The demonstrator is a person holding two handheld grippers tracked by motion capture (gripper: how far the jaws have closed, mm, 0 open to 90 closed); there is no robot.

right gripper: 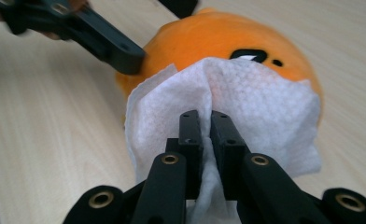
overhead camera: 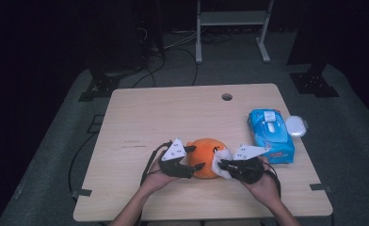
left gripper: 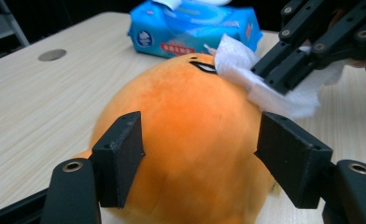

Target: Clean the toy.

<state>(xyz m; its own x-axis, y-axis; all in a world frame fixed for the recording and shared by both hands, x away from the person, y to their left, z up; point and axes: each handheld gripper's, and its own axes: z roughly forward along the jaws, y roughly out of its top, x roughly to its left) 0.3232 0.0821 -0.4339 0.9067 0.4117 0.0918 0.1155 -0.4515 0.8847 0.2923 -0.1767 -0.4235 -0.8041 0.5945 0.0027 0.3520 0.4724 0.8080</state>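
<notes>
Currently, a round orange plush toy (left gripper: 186, 140) is bracketed by the wide-open left gripper (left gripper: 200, 163), while a white wet wipe (right gripper: 228, 107), pinched in the closed right gripper (right gripper: 207, 126), is pressed against its near face.

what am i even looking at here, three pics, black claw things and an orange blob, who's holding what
A person sits at a pale wooden table, holding a black two-jaw gripper in each hand. One picture looks down from above; the other two come from cameras riding on each gripper. The left gripper has its jaws spread around a round orange plush toy, seemingly steadying it. The right gripper pinches a white wet wipe against the toy's face. A blue pack of wipes and a small round white lid-like object lie farther right.
</notes>
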